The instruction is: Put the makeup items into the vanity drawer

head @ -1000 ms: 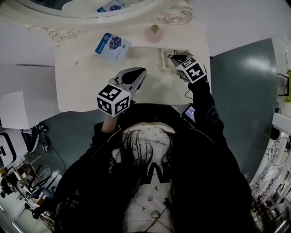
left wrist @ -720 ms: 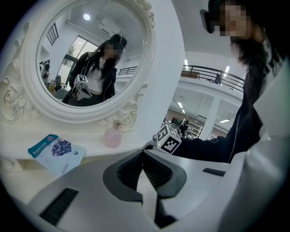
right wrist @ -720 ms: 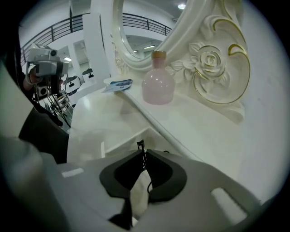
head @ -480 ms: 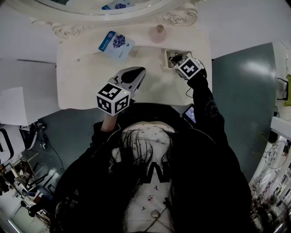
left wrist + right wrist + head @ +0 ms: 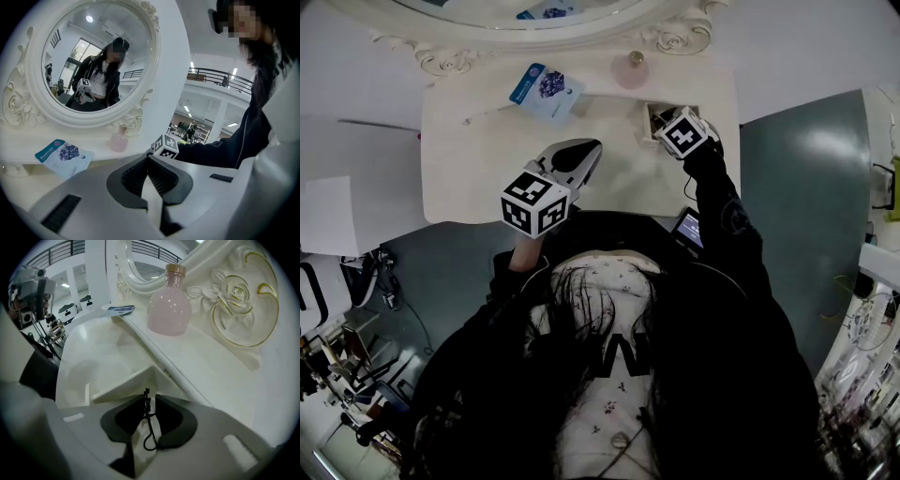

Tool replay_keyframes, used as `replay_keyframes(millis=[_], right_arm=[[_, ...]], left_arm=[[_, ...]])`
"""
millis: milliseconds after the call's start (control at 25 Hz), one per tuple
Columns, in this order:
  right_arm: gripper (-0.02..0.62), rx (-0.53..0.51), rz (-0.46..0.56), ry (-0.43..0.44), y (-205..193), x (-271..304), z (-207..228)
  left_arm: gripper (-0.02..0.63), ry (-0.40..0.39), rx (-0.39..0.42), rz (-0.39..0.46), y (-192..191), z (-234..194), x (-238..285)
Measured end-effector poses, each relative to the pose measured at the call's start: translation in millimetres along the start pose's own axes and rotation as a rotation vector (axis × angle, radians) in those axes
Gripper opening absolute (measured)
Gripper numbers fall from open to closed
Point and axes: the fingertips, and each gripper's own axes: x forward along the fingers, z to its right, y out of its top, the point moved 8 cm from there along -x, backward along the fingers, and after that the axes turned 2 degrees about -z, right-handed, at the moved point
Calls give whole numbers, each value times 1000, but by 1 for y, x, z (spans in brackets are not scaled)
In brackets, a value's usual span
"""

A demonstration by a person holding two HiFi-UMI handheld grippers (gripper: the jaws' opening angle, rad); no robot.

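The right hand-held gripper (image 5: 149,398) hangs over the open drawer (image 5: 119,380) at the back right of the desk (image 5: 487,178). Its jaws are opening. A thin black wiry thing (image 5: 148,420), with a loop at its near end, stands in the gap between them, and the pads no longer seem to press on it. What kind of makeup item it is I cannot tell. It looks like the moment of letting go, so this piece is probably about to land in the drawer.

The left hand-held gripper (image 5: 147,160) is closed and empty, held above the front of the desk and well apart from the drawer.

As for progress, the head view shows only a sliver of the drawer's inside, so what already lies in it is unclear. Still out on the desk are a blue sachet (image 5: 546,88) near the mirror's base, a pink bottle (image 5: 631,69) just behind the drawer, and what looks like a thin pale stick (image 5: 492,112) left of the sachet. If those count as makeup items, much of the work remains, and so does closing the drawer.
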Motion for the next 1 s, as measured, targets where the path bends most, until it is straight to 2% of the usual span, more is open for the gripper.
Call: replay_keyframes(millis=[120, 240, 480, 840, 880, 960, 1000], right_arm=[[112, 19, 20, -8, 0, 0, 1], [117, 47, 55, 0, -1, -3, 2], [117, 235, 289, 37, 6, -45, -1], [114, 403, 629, -86, 4, -141, -29], [107, 422, 665, -107, 3, -150, -34], [50, 477, 733, -152, -2, -166, -45], [48, 506, 759, -164, -4, -172, -51]], left_arm=[[0, 7, -2, 4, -2, -1, -5], [0, 16, -5, 8, -2, -4, -11], [0, 6, -3, -2, -3, -5, -15], [0, -79, 33, -29, -3, 1, -6], [0, -87, 36, -31, -3, 1, -6], [0, -110, 47, -36, -2, 1, -5], [0, -124, 53, -39, -2, 2, -4]])
